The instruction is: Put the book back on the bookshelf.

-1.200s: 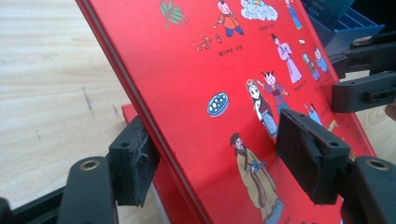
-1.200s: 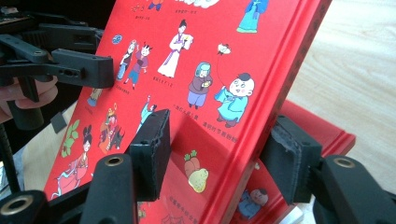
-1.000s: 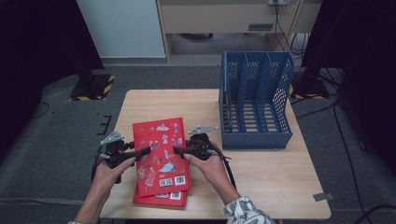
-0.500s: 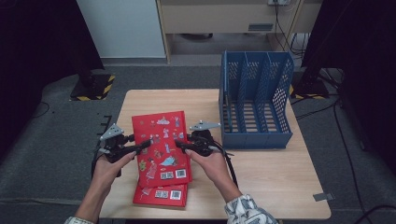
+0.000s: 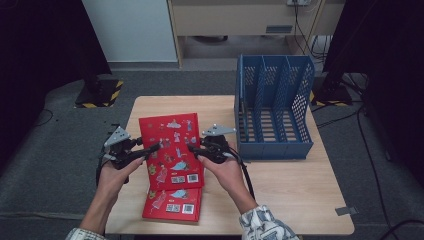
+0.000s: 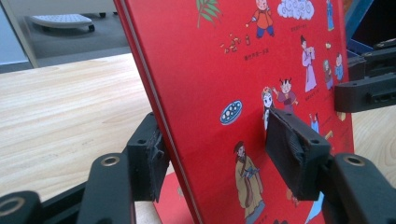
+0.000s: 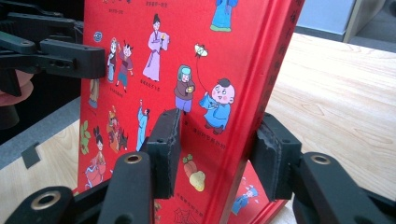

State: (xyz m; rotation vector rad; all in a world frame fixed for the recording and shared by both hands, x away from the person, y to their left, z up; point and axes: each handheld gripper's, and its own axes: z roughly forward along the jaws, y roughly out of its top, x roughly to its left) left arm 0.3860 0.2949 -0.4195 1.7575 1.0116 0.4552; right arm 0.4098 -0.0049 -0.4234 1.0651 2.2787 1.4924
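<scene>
A red picture book [image 5: 170, 150] with cartoon figures on its cover hangs tilted above the table, held at both side edges. My left gripper [image 5: 152, 148] clamps its left edge and my right gripper [image 5: 192, 148] its right edge. In the left gripper view the pads [image 6: 289, 149] press front and back of the book [image 6: 224, 70]. The right gripper [image 7: 217, 149] pinches the spine side of the book [image 7: 187, 46]. Both pairs of jaws have just been closing on the book. A second red book [image 5: 172, 205] lies flat below.
A blue slotted file rack [image 5: 272, 115] stands at the right back of the wooden table [image 5: 290, 190]. The second book lies near the table's front edge. Dark floor and equipment surround the table.
Both hands have risen with the top red book, lifting it off the lower book, more of which now shows.
</scene>
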